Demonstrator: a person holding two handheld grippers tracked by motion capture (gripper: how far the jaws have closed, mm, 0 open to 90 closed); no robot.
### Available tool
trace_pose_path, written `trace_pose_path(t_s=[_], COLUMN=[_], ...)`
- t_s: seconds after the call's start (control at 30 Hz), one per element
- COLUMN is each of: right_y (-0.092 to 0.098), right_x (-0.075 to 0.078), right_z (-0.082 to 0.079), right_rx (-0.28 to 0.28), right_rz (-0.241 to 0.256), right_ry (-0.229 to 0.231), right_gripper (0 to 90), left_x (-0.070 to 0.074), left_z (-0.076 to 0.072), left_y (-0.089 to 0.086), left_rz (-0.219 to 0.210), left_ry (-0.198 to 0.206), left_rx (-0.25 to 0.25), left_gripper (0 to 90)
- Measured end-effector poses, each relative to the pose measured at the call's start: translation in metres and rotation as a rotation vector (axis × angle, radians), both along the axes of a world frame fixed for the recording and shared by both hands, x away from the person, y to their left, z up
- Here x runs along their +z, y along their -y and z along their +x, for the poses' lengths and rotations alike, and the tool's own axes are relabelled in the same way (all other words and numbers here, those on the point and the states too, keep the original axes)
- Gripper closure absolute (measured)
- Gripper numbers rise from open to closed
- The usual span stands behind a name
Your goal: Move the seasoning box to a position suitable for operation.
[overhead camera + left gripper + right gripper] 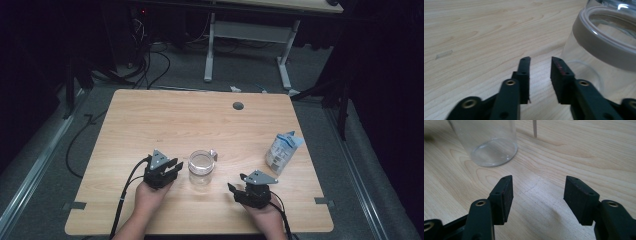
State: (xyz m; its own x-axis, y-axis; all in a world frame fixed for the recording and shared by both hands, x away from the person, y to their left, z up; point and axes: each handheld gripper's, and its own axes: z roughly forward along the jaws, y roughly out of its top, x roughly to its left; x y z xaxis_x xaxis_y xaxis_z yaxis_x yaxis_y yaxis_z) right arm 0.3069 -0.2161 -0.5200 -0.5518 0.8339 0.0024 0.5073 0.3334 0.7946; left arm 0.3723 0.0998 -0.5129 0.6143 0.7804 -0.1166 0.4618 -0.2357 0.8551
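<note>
A clear glass jar [201,167] with a grey rim band stands upright near the table's front middle. My left gripper [176,165] sits just left of it, jaws a small gap apart, holding nothing. In the left gripper view the jar [604,47] rises at the right, beside the open left gripper [540,61]. My right gripper [232,190] rests on the table to the jar's front right, open and empty. In the right gripper view the jar's base [491,147] stands ahead and to the left of the wide open right gripper [537,182].
A crumpled blue and white carton [282,151] stands at the right side of the wooden table [165,120]. A round cable hole [238,106] lies near the far edge. Beyond the table are a white desk frame [247,45] and floor cables.
</note>
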Motion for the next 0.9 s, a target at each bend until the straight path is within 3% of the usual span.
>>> trace_pose_path(t_s=[0.1,0.27,0.43,0.6,0.9], right_y=[-0.002,-0.002,-0.001,-0.001,0.002], right_x=[-0.001,0.0,0.0,0.001,0.002], right_z=[0.0,-0.001,-0.002,-0.002,-0.002], right_rx=[0.008,0.005,-0.004,-0.009,-0.018], right_rz=[-0.001,0.007,0.016,0.023,0.027], right_ry=[-0.004,-0.004,0.003,0.003,0.004], right_gripper=[43.0,46.6,53.2,56.7,63.5], left_x=[-0.001,-0.003,-0.002,-0.002,-0.001], left_z=[0.006,0.016,0.014,0.005,-0.031], left_y=[0.007,0.017,0.023,0.024,0.034], left_rz=[-0.023,-0.027,-0.045,-0.019,-0.038], left_ry=[0.011,0.013,0.03,0.051,0.077], left_rx=[0.002,-0.012,-0.038,-0.053,-0.113], left_gripper=[89.9,90.0,90.0,90.0,90.0])
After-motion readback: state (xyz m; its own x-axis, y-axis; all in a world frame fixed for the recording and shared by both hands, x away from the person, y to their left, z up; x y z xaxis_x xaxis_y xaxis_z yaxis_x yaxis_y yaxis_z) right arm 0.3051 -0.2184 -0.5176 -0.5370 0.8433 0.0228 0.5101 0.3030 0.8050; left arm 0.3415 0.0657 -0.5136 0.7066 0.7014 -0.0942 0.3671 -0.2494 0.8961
